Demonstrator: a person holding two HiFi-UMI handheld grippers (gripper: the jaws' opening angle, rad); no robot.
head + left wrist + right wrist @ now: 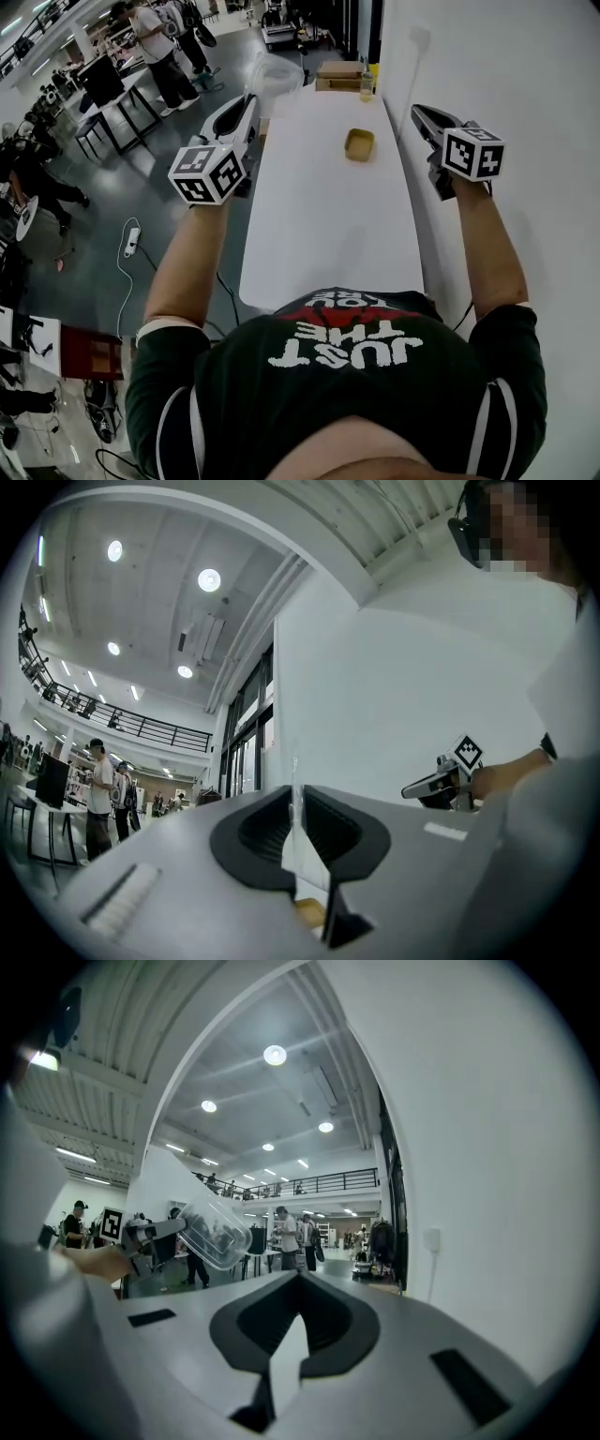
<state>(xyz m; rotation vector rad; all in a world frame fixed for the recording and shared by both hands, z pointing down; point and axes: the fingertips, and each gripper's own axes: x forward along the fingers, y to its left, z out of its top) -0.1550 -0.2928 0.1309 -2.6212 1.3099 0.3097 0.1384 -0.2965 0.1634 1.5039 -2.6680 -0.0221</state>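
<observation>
My left gripper (249,103) is held up over the left edge of the long white table (319,234). It is shut on the rim of a clear plastic container (278,75), which sticks out ahead of it. In the right gripper view that container (215,1232) hangs tilted from the left gripper (167,1229). In the left gripper view only a thin clear edge (293,780) shows between the pads. My right gripper (424,118) is raised near the white wall, shut on nothing; its pads meet in its own view (299,1281).
A small tan bowl (359,144) sits mid-table. At the far end stand a cardboard box (339,75) and a cup of yellowish liquid (367,86). A white wall (506,66) runs along the right. People (155,37) and desks fill the hall on the left.
</observation>
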